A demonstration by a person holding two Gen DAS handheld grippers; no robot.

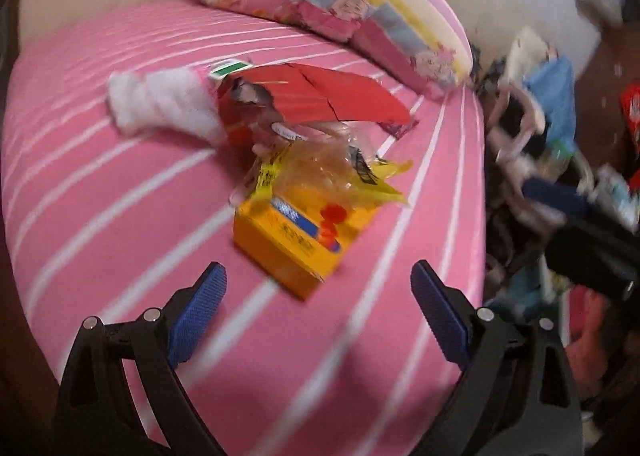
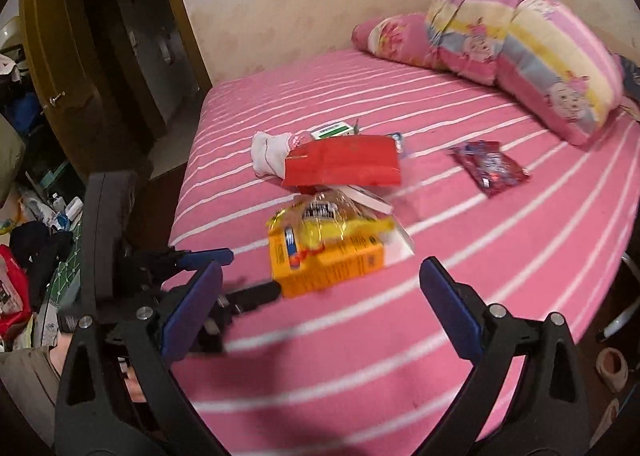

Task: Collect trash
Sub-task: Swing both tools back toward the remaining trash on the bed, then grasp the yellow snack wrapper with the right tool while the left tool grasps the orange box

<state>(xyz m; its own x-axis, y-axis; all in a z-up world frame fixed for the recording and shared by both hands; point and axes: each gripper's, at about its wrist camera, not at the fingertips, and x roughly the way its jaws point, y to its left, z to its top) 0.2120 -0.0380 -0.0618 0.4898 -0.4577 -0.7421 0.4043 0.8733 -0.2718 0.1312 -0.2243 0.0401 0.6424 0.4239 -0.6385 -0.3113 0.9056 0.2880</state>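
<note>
A heap of trash lies mid-bed on the pink striped sheet (image 2: 460,328). It holds a yellow carton (image 2: 328,260) (image 1: 296,244), a crinkled yellow wrapper (image 2: 332,224) (image 1: 332,172), a red paper bag (image 2: 344,164) (image 1: 332,96), a white tissue wad (image 2: 268,152) (image 1: 160,104) and a small green-and-white box (image 2: 332,131) (image 1: 230,67). A red snack packet (image 2: 490,166) lies apart to the right. My left gripper (image 1: 318,272) (image 2: 240,274) is open just short of the carton, holding nothing. My right gripper (image 2: 320,270) is wide open above the near side of the carton, also holding nothing.
A folded cartoon quilt (image 2: 520,36) (image 1: 360,4) and a pink pillow (image 2: 396,36) lie at the head of the bed against the wall. A wooden door (image 2: 60,76) stands open at the left. Clothes and packets (image 2: 32,236) (image 1: 560,176) litter the floor beside the bed.
</note>
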